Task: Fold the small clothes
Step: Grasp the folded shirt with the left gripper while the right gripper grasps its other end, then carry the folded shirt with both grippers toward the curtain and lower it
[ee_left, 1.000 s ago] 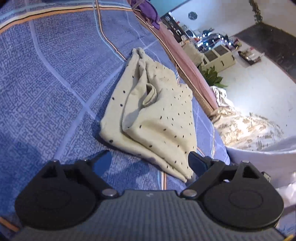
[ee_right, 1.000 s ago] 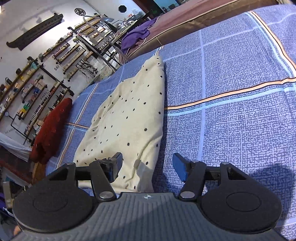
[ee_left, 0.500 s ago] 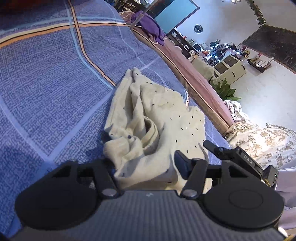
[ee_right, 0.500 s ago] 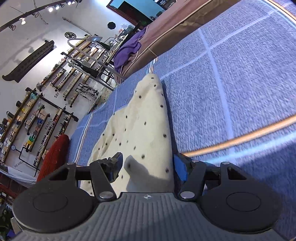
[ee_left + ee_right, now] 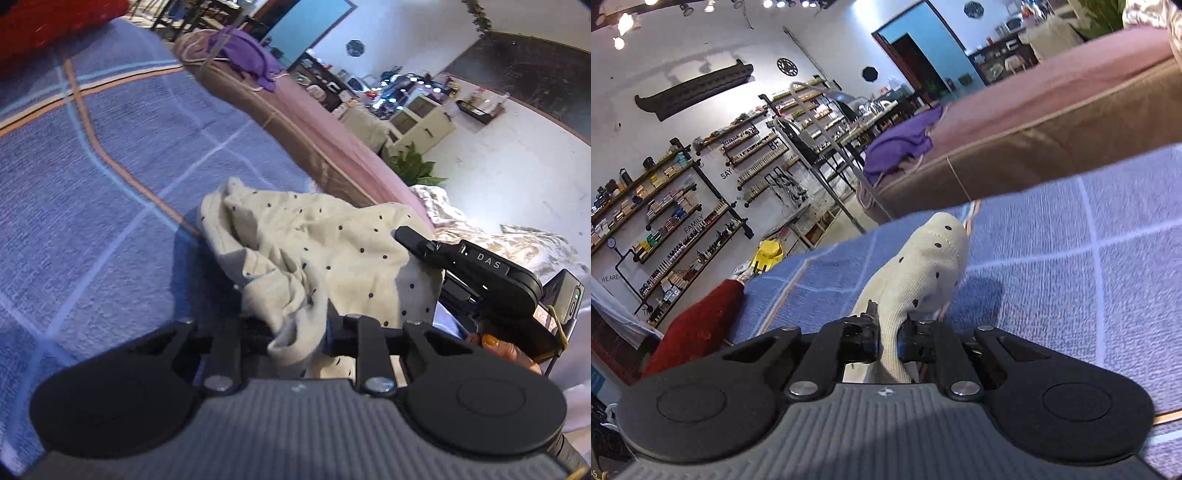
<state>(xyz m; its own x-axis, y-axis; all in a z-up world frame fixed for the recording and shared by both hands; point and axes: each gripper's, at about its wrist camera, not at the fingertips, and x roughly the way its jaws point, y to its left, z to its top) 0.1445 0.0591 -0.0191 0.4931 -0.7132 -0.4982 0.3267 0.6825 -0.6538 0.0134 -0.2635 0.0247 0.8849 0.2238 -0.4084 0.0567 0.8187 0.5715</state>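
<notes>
At six o'clock in each wrist view, a claw is closing on the dotted cream garment point(image 5: 332, 236). Left claw point(image 5: 295, 332) and right claw point(image 5: 888, 339) each clamp bunched cloth, apparently lifted off the blue bed cover point(image 5: 110, 177).

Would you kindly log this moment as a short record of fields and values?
garment: cream dotted cloth, bunched
surface: blue patterned bedspread
left claw: closing, cloth fold between the fingers
right claw: closing, cloth pinched between the fingers
other items: purple cloth on the brown mattress; red cloth at the bedspread's edge
</notes>
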